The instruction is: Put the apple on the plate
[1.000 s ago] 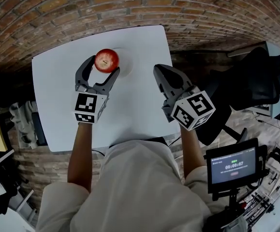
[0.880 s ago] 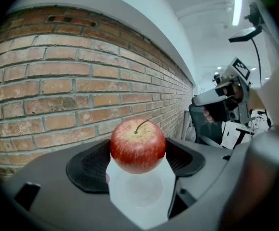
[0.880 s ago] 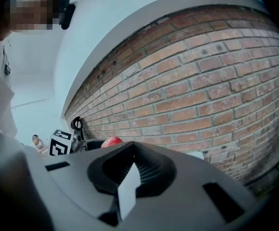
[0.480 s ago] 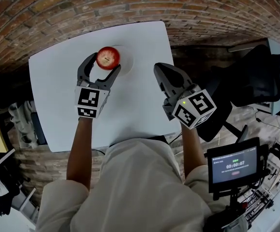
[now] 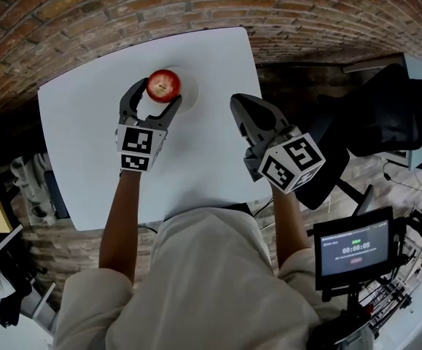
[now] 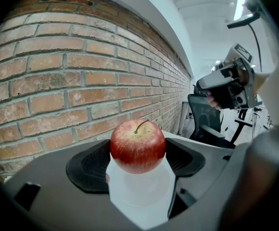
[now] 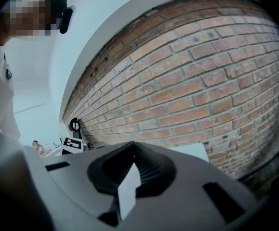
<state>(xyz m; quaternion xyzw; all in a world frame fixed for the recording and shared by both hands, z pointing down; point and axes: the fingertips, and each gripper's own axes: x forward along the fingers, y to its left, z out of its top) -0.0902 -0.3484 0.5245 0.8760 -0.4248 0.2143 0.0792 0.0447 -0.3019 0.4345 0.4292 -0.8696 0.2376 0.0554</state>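
While clamping apple (image 5: 164,84) in left tongs (image 5: 159,93) just over plate (image 6: 139,196), contact unclear, lower gently until seated at plate centre, then ease open slowly and back straight off along surface (image 5: 87,144). Keep right tongs (image 5: 238,110), closed and empty, well apart from plate.
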